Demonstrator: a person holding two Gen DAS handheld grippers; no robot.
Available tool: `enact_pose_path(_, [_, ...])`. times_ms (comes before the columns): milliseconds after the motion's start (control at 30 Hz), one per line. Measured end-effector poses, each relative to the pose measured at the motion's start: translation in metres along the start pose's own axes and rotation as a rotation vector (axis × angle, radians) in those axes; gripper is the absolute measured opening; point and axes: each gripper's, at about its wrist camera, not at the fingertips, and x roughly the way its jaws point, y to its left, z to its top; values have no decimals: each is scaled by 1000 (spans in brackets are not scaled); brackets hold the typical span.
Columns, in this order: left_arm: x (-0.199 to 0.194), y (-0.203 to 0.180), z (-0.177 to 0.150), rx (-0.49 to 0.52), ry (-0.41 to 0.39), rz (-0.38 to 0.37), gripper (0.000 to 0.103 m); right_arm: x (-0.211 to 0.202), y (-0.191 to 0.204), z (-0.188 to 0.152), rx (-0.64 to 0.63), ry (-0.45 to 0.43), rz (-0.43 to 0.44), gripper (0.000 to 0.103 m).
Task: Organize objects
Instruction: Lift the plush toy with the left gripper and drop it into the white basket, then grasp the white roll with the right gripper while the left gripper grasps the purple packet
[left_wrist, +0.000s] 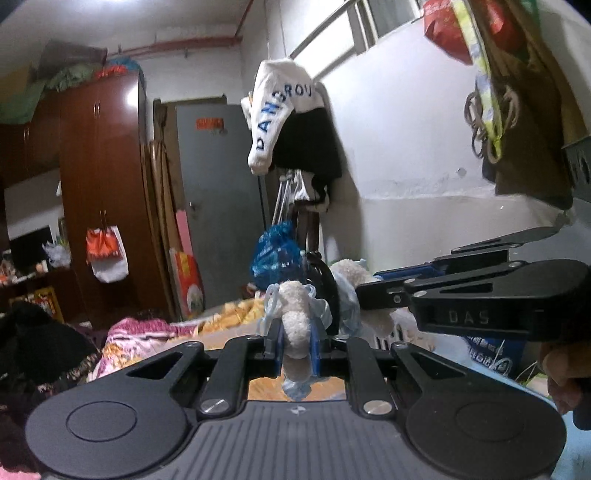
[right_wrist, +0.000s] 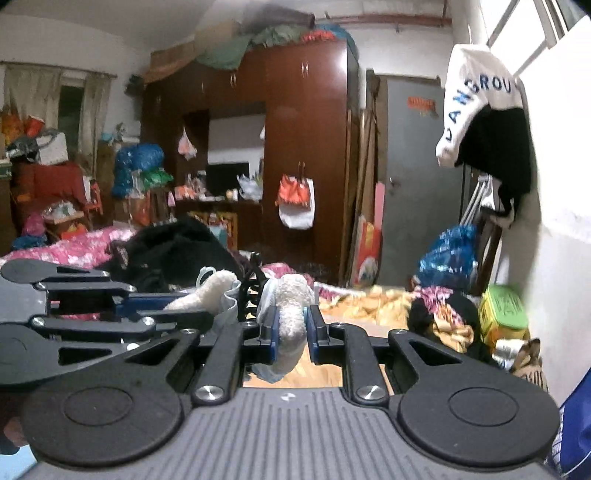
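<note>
A white fluffy plush thing in thin clear plastic hangs between both grippers, held up above the bed. My left gripper (left_wrist: 295, 341) is shut on one fluffy limb (left_wrist: 295, 321). My right gripper (right_wrist: 291, 332) is shut on another fluffy limb (right_wrist: 291, 314). In the left wrist view the right gripper (left_wrist: 365, 299) comes in from the right, its tips against the white plush (left_wrist: 349, 271). In the right wrist view the left gripper (right_wrist: 173, 308) reaches in from the left to the plush (right_wrist: 208, 290). A black curved piece (left_wrist: 323, 282) sits between the two limbs; what it is I cannot tell.
A bed with pink and yellow bedding (right_wrist: 369, 299) and dark clothes (right_wrist: 177, 243) lies below. A brown wardrobe (right_wrist: 306, 147) and grey door (right_wrist: 413, 177) stand behind. A white shirt (left_wrist: 280, 110) hangs by the wall, a blue bag (left_wrist: 275, 254) under it, a green box (right_wrist: 504, 310) at the right.
</note>
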Motion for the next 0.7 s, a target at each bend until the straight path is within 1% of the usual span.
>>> enact_pose_path(33, [4, -1, -1, 6, 11, 10, 22, 3, 1, -2, 2, 7, 0, 18])
enact_pose_path(67, [5, -1, -2, 15, 11, 23, 23, 5, 1, -1, 4, 16, -5, 25])
enact_pose_path(100, [6, -2, -3, 26, 13, 42, 40, 7, -2, 6, 11, 34, -11, 32])
enact_pose_path(133, [6, -1, -5, 30, 15, 62, 59, 7, -6, 11, 27, 66, -16, 50])
enact_pose_path(167, [5, 1, -5, 24, 10, 87, 67, 5, -9, 12, 43, 81, -34, 65])
enact_pose_path(200, [0, 4, -6, 7, 5, 100, 85, 1, -11, 13, 65, 80, -67, 75])
enact_pose_path(233, [-8, 9, -8, -16, -2, 107, 90, -7, -15, 12, 90, 68, -75, 96])
enact_pose_path(267, [-15, 12, -10, -32, -7, 111, 90, -18, -19, 9, 112, 51, -57, 103])
enact_pose_path(333, [-35, 15, -16, -48, -7, 118, 90, -39, -22, 5, 134, 16, -19, 103])
enact_pose_path(433, [-67, 10, -36, -33, 18, 83, 90, -76, -26, -15, 163, 0, 0, 103])
enact_pose_path(500, [-90, 5, -57, -26, 30, 82, 90, -105, -28, -40, 194, -27, 21, 103])
enact_pose_path(567, [-116, 0, -79, -24, 25, 71, 90, -128, -31, -65, 237, -41, 47, 103])
enact_pose_path(600, [-125, -1, -86, -25, 20, 60, 90, -137, -32, -75, 257, -53, 61, 103])
enact_pose_path(667, [-145, -2, -102, -44, 19, 64, 90, -145, -32, -90, 272, -63, 84, 103])
enact_pose_path(700, [-152, -2, -109, -52, 21, 69, 90, -155, -28, -106, 270, -67, 86, 103])
